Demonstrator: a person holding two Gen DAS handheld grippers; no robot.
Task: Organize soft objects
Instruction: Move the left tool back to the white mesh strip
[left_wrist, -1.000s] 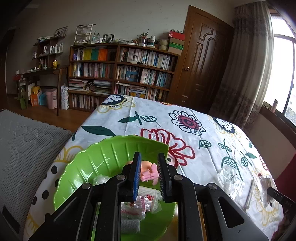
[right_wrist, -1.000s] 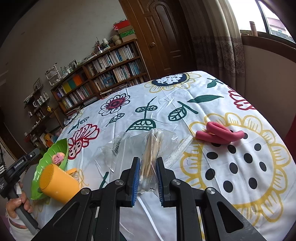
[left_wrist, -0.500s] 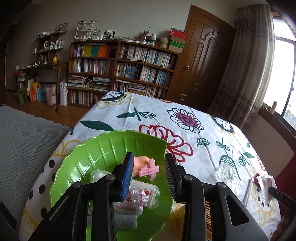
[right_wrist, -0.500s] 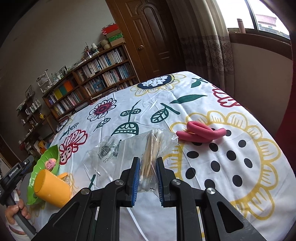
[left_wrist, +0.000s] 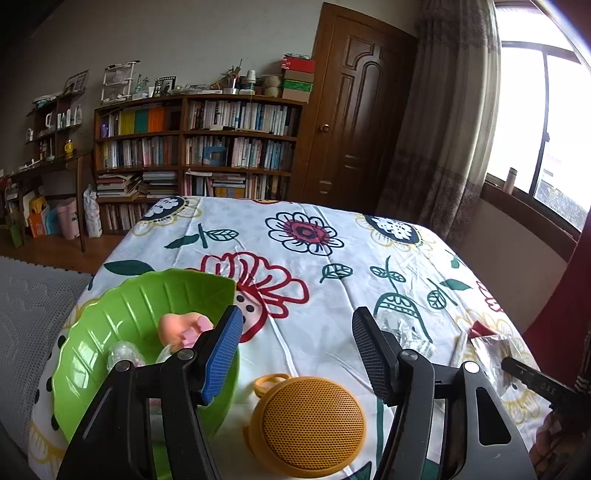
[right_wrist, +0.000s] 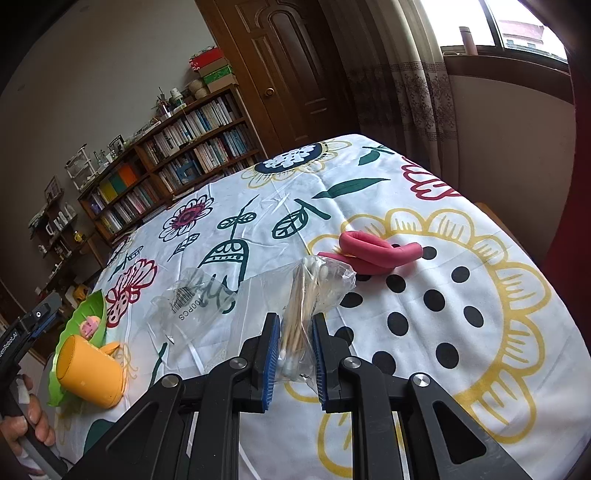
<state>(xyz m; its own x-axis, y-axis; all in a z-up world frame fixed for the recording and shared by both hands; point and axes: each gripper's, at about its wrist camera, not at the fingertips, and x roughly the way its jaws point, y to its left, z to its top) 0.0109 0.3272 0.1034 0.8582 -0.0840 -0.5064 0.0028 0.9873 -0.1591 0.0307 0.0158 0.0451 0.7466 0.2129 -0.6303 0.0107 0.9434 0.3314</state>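
Observation:
A green leaf-shaped bowl (left_wrist: 110, 325) sits at the table's near left corner and holds a pink soft toy (left_wrist: 181, 326) and some wrapped bundles (left_wrist: 122, 352). My left gripper (left_wrist: 297, 317) stands wide open above the cloth, to the right of the bowl, with nothing between its fingers. My right gripper (right_wrist: 295, 325) is shut on a clear bag of cotton swabs (right_wrist: 303, 291), holding its near end. Pink foam rollers (right_wrist: 373, 251) lie just beyond that bag. The green bowl (right_wrist: 88, 306) appears again at the far left in the right wrist view.
A yellow round speaker (left_wrist: 308, 421) lies on its side right below the left gripper, next to the bowl. A crumpled clear bag (right_wrist: 195, 299) lies left of the swabs. A floral tablecloth (left_wrist: 332, 258) covers the table. A hand (right_wrist: 33, 417) holds the left gripper's handle.
My left gripper has opened wide, left the pink toy in the bowl and shifted right toward the speaker. The right gripper stays shut on the swab bag, now viewed closer.

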